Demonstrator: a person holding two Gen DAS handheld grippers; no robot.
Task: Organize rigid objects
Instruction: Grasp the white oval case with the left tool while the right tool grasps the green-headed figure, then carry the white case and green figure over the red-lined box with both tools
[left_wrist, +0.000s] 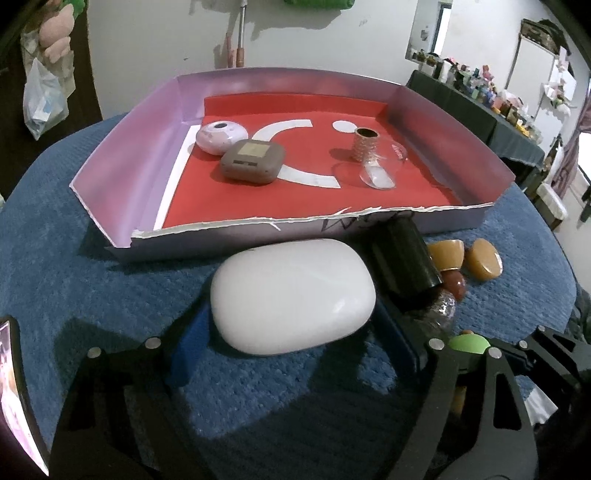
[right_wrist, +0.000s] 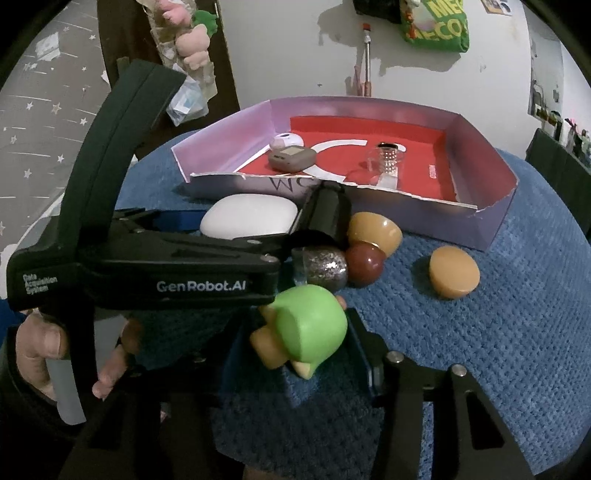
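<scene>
— How do the jaws stand?

— The left gripper (left_wrist: 291, 332) is spread wide around the white case (left_wrist: 291, 295), blue pads either side; whether they press on it I cannot tell. The right gripper (right_wrist: 295, 354) has its jaws part closed about the green toy (right_wrist: 310, 328), the right pad against it, the left side hidden behind the other tool.

— And where do those two lie?

— Both on the blue cloth (right_wrist: 498, 350), in front of the torn front wall of the cardboard tray (right_wrist: 495, 218). The case lies just before that wall, long axis running along it. The toy lies nearer than the case, tipped on its side, tan feet pointing down and left.

— What crowds them?

— A black-capped glitter bottle (right_wrist: 325, 266) lies between case and toy, cap towards the tray. Beside it a brown ball (right_wrist: 365, 264) and two amber pieces (right_wrist: 375, 230), the second (right_wrist: 454, 272) apart to the right. Inside the tray: a brown case (left_wrist: 253, 161), a pale round pod (left_wrist: 221, 136), a studded cylinder (left_wrist: 365, 144), a clear glass (left_wrist: 384, 166).
</scene>
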